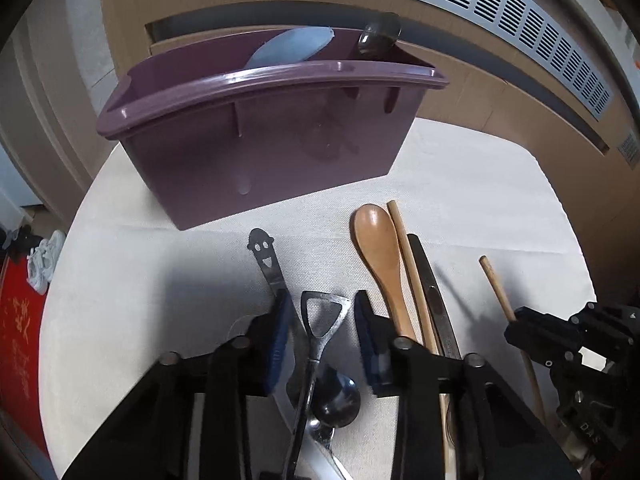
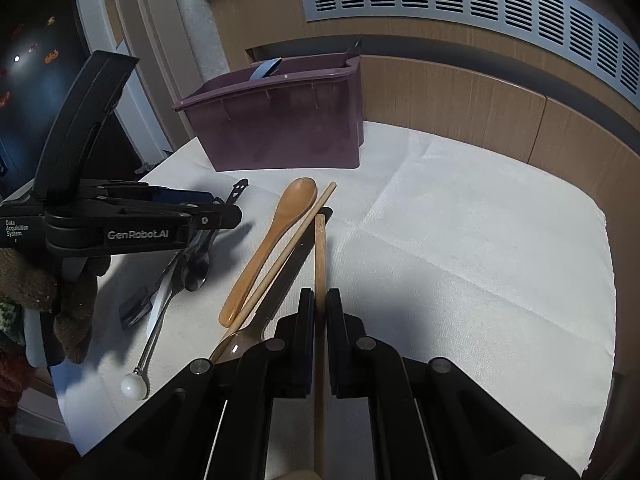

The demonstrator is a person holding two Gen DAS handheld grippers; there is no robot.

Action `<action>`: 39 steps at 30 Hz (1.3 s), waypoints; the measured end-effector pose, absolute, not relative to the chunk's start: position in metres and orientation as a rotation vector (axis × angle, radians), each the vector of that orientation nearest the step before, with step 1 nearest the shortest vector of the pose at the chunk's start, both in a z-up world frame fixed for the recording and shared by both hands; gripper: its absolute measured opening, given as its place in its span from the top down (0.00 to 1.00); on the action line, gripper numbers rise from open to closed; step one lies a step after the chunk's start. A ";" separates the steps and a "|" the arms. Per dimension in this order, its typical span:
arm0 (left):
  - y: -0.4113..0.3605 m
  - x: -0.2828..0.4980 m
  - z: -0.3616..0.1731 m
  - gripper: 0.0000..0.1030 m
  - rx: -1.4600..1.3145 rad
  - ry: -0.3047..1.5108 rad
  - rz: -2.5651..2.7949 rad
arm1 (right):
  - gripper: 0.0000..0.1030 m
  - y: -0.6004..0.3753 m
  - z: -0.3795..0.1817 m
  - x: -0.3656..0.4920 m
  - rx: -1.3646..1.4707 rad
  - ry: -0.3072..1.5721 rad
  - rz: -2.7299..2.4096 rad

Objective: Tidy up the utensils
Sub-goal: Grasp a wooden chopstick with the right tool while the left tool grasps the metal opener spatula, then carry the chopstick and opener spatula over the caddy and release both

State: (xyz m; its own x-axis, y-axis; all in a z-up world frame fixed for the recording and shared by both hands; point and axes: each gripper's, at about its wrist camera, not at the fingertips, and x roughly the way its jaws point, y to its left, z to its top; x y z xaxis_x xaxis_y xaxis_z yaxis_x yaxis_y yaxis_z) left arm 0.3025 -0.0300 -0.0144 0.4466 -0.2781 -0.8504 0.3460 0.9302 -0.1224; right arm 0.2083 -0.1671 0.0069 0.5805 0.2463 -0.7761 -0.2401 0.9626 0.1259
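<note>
White cloth covers the worktop (image 2: 460, 240). Right gripper (image 2: 320, 308) fingers pinch a wooden chopstick (image 2: 320, 248). Left gripper (image 1: 322, 312) fingers are spread around a metal bottle opener (image 1: 322, 320). Just beside lies a wooden spoon (image 1: 380, 248); beyond stands a purple plastic caddy (image 1: 264, 140).

One purple plastic bin (image 2: 280, 128) is sitting on one white cloth (image 2: 460, 240), holding one pale blue utensil (image 1: 288, 46). One brown wooden spoon (image 2: 276, 236) and two pale wooden chopsticks (image 2: 288, 248) are lying among several dark metal utensils (image 1: 320, 344), too overlapped for counting.
</note>
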 end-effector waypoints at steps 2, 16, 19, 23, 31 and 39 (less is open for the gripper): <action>-0.028 0.300 -0.012 0.76 0.068 1.019 -0.385 | 0.94 -0.167 0.006 0.209 0.008 0.908 0.288; 0.022 0.214 0.074 0.76 -0.079 0.708 -0.373 | 0.94 -0.160 0.040 0.195 0.002 0.796 0.306; 0.026 0.205 0.082 0.76 -0.095 0.680 -0.373 | 0.94 -0.156 0.050 0.191 0.007 0.765 0.313; 0.037 0.195 0.093 0.76 -0.119 0.662 -0.375 | 0.94 -0.152 0.057 0.186 -0.006 0.742 0.316; 0.041 0.192 0.111 0.76 -0.143 0.621 -0.390 | 0.94 -0.152 0.069 0.184 -0.007 0.700 0.317; 0.049 0.210 0.196 0.76 -0.163 0.434 -0.413 | 0.94 -0.153 0.152 0.197 -0.005 0.446 0.317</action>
